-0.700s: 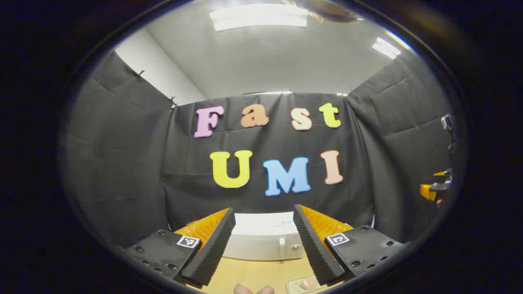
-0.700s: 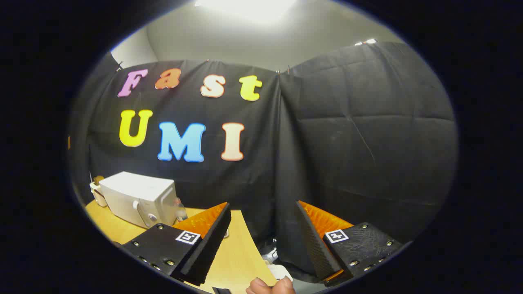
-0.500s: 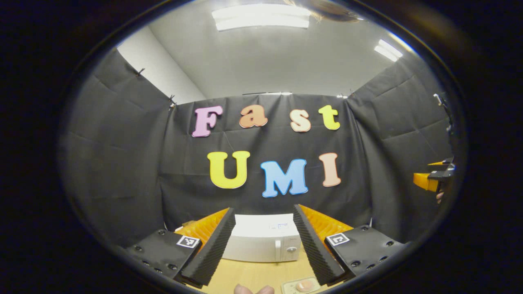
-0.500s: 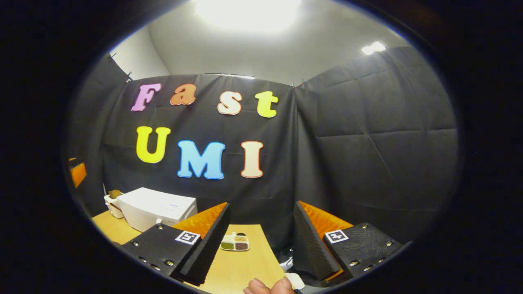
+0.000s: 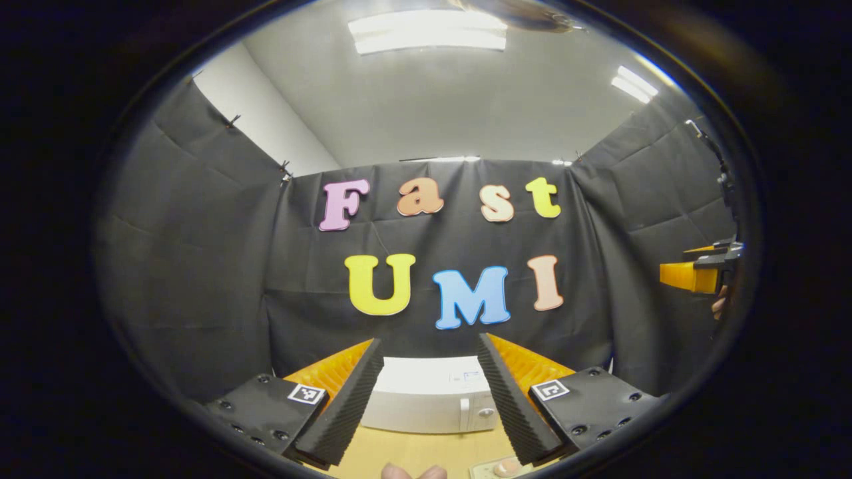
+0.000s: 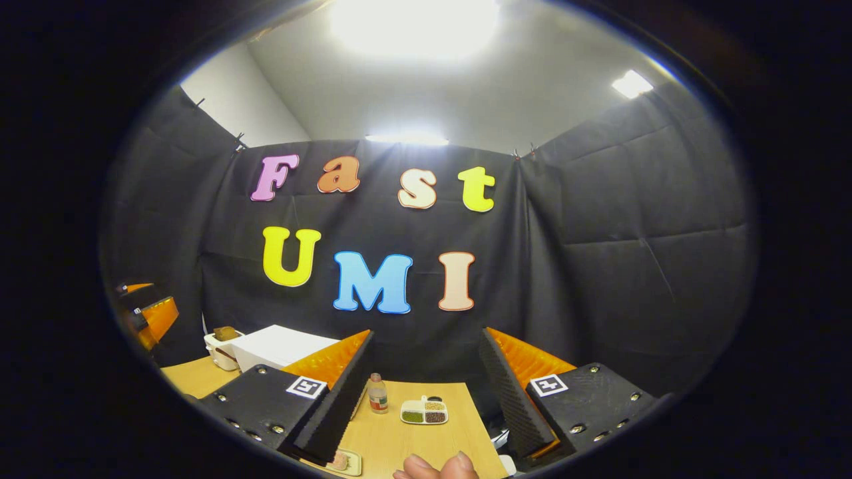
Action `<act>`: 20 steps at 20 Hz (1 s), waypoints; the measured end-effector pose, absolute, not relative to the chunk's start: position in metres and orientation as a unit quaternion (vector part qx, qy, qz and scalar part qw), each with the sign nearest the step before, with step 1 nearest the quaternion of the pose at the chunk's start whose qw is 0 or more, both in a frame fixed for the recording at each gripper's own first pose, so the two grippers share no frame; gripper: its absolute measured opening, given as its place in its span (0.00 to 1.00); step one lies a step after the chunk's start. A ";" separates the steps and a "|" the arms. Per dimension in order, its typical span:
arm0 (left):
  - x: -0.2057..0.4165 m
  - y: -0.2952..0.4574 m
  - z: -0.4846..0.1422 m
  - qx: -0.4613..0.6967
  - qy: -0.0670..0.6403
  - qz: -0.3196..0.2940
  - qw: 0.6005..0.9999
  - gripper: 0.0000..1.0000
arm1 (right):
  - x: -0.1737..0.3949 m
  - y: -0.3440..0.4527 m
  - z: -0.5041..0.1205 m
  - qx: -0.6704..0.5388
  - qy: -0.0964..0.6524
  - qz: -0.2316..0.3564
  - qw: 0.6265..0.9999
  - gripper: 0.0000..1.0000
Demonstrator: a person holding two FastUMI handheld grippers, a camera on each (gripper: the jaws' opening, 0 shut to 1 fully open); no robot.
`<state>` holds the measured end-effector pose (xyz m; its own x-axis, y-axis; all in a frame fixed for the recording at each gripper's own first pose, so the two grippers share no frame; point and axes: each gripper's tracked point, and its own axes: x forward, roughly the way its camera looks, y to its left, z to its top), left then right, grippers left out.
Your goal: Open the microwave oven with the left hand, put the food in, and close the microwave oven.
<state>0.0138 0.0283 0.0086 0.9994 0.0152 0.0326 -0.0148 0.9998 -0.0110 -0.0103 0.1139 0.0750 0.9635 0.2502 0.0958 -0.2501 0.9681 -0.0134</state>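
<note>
One microwave [image 5: 429, 399] between left claw [image 5: 429, 399] fingers

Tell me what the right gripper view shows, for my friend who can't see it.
Open tongs point over a wooden table holding a small bottle and a divided snack tray. A white microwave sits at the left, before black cloth.

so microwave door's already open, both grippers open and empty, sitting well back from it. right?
Not quite: the microwave door is closed. The left gripper view shows its white front flush, with the handle and knob facing the camera. The rest holds: the left gripper and the right gripper both have their jaws spread with nothing between them, and both are well short of the microwave.
</note>
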 end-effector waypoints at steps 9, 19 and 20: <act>0.047 -0.006 -0.062 -0.011 0.035 -0.035 0.999 0.96 | -0.013 0.137 0.070 -0.033 -0.037 0.165 0.985 0.95; 0.165 -0.067 -0.281 0.003 0.189 -0.083 0.978 0.96 | 0.043 0.149 0.068 -0.037 -0.017 0.170 0.985 0.95; 0.182 -0.069 -0.306 -0.001 0.205 -0.089 0.975 0.94 | 0.053 0.149 0.066 -0.046 -0.008 0.147 0.988 0.95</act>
<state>0.1823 -0.0690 -0.3057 0.9004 -0.1739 -0.3988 0.1729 0.9842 -0.0387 0.0532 0.1491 0.0663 0.9566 0.2915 0.0015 -0.2901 0.9524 -0.0937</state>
